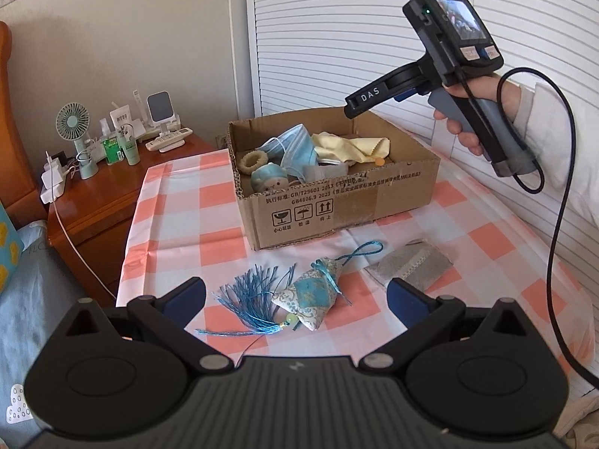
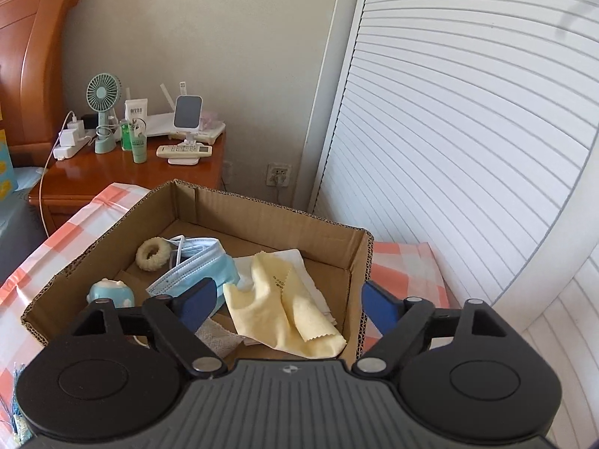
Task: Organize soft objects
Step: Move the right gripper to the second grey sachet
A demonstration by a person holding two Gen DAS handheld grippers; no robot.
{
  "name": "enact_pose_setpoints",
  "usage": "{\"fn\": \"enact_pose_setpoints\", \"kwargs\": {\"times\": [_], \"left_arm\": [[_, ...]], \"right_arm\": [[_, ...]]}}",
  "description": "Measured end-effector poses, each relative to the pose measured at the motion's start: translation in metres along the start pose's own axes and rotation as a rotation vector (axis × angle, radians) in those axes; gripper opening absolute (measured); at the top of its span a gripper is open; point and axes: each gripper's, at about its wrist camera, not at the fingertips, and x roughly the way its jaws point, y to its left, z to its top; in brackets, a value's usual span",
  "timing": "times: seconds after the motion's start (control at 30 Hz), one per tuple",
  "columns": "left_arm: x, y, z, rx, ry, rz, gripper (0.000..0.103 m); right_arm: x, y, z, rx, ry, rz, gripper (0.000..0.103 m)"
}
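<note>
Two soft things are left out on the checked tablecloth [image 1: 179, 202], as far as I can see: a little blue sachet [image 1: 309, 295] with a tassel, and a grey folded cloth [image 1: 410, 263] just beside it at about 2 o'clock. Everything else soft seems to be in the cardboard box [image 1: 337, 202] already.

Inside the box there's a blue face mask [image 2: 198, 265] near the middle, a yellow cloth [image 2: 284, 299] to its 3 o'clock, a cream scrunchie [image 2: 152, 254] at the mask's 10 o'clock, and a small blue plush toy [image 2: 112, 292] at its 8 o'clock. There's also something white under the yellow cloth and a pale grey bit at 6 o'clock, can't really tell what those are.

The right gripper [image 2: 288, 305] hangs over the box with its jaws spread wide and nothing between them; the yellow cloth lies loose right below, so my guess is that's the latest drop-off. The left gripper [image 1: 295, 297] is also released, jaws wide, and the sachet sits on the table between them, not pinched yet.

So I'd call it mostly done, maybe two pickups to go. The sachet looks like the next one, then the grey cloth. The tassel strands are splayed out toward 8 o'clock, so they might dangle or snag on the box rim.
</note>
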Motion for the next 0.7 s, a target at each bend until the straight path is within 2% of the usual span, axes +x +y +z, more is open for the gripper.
{"fn": "enact_pose_setpoints", "kwargs": {"times": [0.13,0.33,0.53,0.7], "left_arm": [[-0.002,-0.003,0.0,0.002,0.0,-0.007,0.102],[0.0,-0.005,-0.004,-0.019,0.016,-0.012,0.102],[0.005,-0.005,-0.006,-0.04,0.042,-0.002,0.102],[0.003,-0.004,-0.007,-0.04,0.034,0.001,0.102]], "right_arm": [[-0.013,-0.001,-0.003,0.0,-0.006,-0.012,0.095],[-0.038,-0.003,-0.013,0.017,0.001,0.015,0.102],[-0.062,0.003,-0.036,0.021,0.033,0.036,0.103],[-0.075,0.011,-0.062,0.031,0.052,0.074,0.103]]}}
